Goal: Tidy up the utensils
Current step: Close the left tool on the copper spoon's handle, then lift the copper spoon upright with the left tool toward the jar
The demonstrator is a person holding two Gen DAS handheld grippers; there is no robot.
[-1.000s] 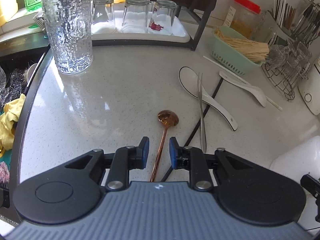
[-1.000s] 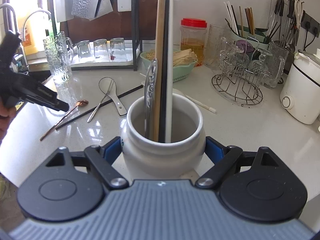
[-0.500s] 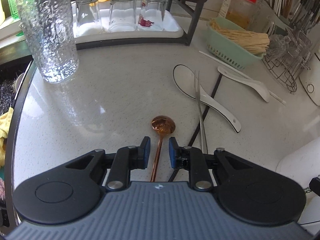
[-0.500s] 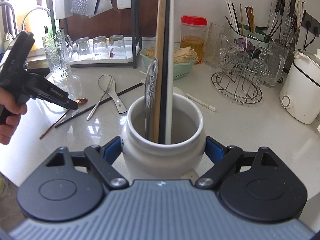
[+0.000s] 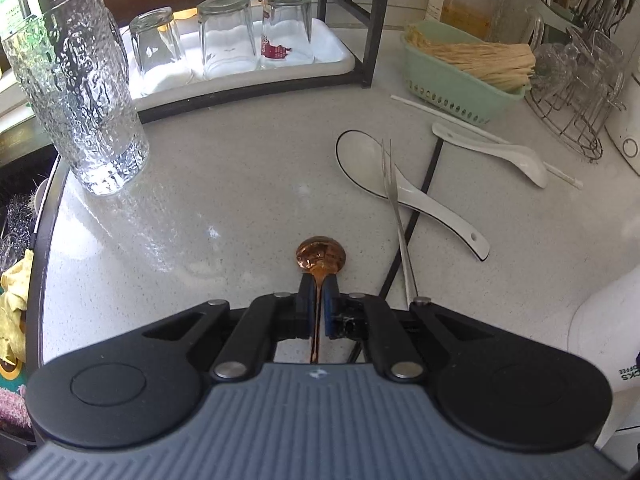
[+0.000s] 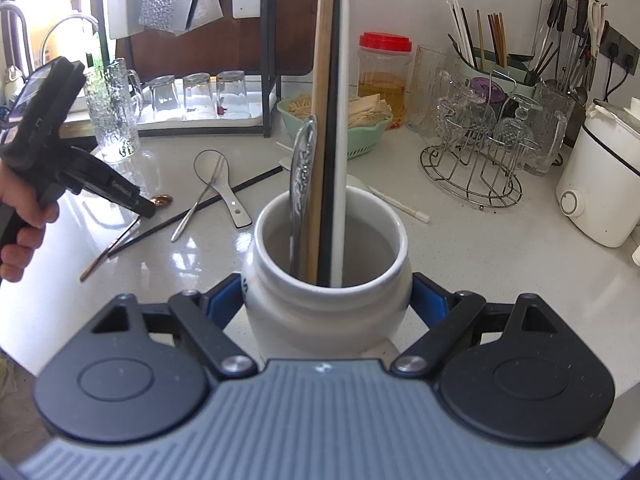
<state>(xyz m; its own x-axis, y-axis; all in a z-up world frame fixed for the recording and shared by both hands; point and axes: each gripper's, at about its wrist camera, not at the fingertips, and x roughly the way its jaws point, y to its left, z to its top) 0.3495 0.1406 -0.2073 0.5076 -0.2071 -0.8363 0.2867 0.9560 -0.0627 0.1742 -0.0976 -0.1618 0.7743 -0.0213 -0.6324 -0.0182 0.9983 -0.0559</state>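
We see bright daylight entering from the window at upper left, blown out to white there. It throws glare streaks on the counter beside the textured glass and shiny patches near the jar. Both views stay sharp at centre, while fisheye bending curves the edges and the corners darken.

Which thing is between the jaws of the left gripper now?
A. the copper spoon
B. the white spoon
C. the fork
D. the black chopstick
A: in the left wrist view the left gripper has its jaws shut on the thin handle of the copper spoon, while the fork lies free beside it.
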